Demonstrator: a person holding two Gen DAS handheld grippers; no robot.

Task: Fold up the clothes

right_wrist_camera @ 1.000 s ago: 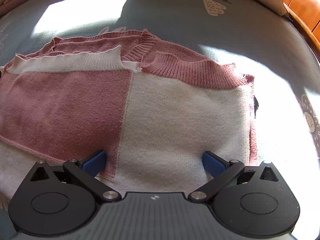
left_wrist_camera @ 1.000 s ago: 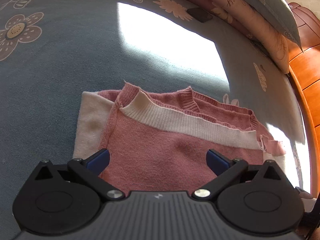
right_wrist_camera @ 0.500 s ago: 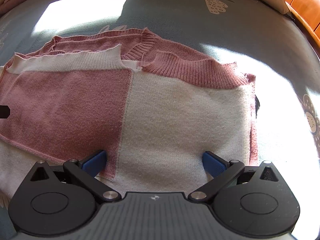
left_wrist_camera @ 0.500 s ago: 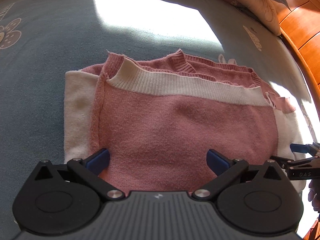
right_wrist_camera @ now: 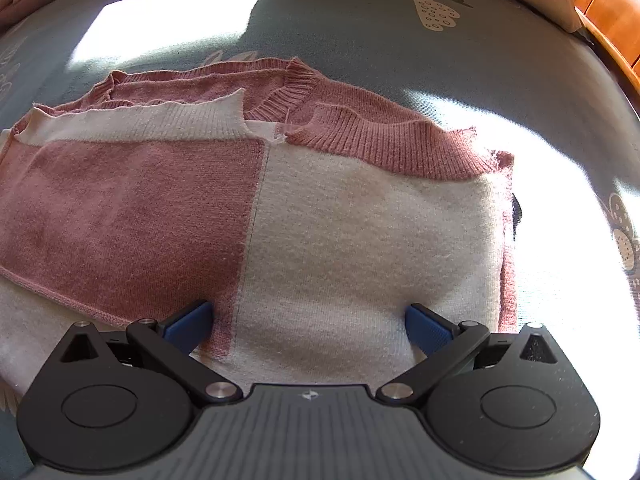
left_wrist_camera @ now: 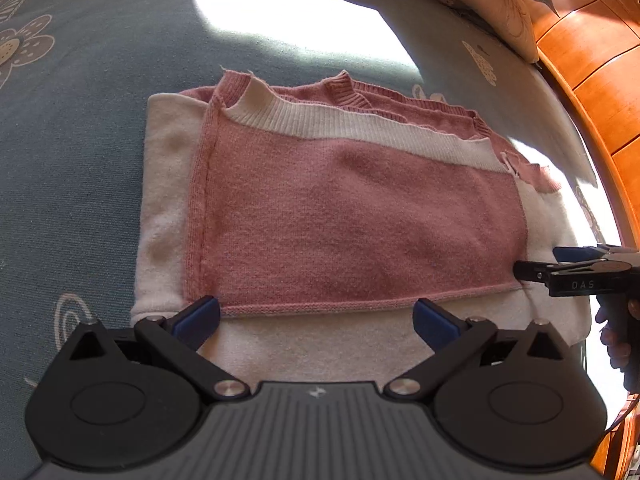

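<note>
Sweater (left_wrist_camera: 352,216): pink and cream knit, folded into a flat rectangle on the bedspread; a pink panel lies on top, cream showing along its left, near and right edges.
Collar (right_wrist_camera: 384,140): pink ribbed band along the far edge, with a cream ribbed band to its left.
Left gripper (left_wrist_camera: 316,316): jaws spread wide, holding nothing, blue pads over the sweater's near edge where pink meets cream.
Right gripper (right_wrist_camera: 308,322): jaws equally wide, empty, over the near edge of the cream half; seen from the left wrist it sits at the sweater's right end.
Bedspread (left_wrist_camera: 80,128): blue-grey with flower prints, sunlit patches far and right.
Pillows (left_wrist_camera: 504,4): at the far right.
Wooden frame (left_wrist_camera: 592,80): orange, along the right side.
</note>
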